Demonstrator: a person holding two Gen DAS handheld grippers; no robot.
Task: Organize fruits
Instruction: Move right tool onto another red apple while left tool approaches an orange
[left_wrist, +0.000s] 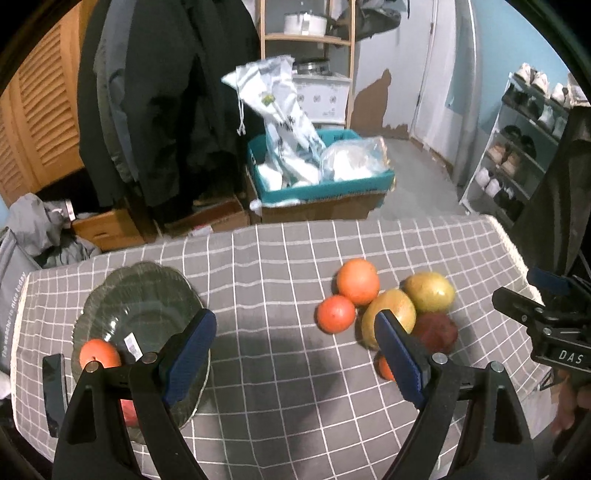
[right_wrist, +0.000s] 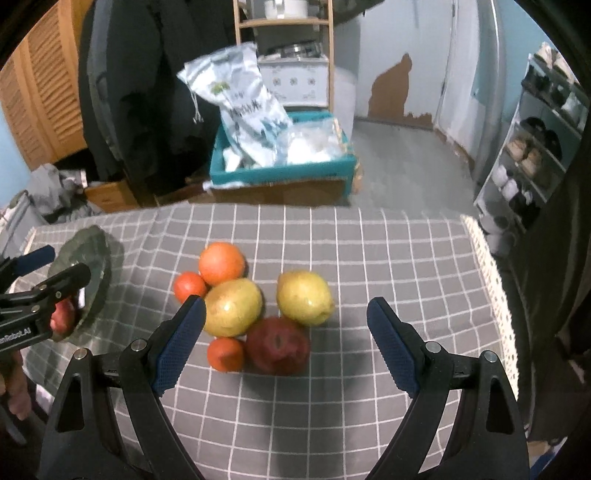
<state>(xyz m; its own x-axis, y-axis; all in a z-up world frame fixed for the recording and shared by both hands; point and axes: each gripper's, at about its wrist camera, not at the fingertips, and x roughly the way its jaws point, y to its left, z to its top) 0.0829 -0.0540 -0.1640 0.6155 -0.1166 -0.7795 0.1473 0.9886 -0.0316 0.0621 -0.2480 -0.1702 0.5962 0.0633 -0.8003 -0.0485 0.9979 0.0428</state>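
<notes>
Grey checked cloth (right_wrist: 332, 406) bears fruit cluster (right_wrist: 255, 306) at twelve o'clock of right gripper (right_wrist: 286, 343); both it and left gripper (left_wrist: 295, 354) gape, empty.

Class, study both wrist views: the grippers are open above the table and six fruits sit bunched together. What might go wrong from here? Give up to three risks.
1. The red apple touches both mangoes and a small orange; lifting one may set the neighbours rolling.
2. The glass plate already holds fruit near its front rim; another piece might knock it off.
3. The right-hand mango is broad for the right gripper and could slip.
</notes>
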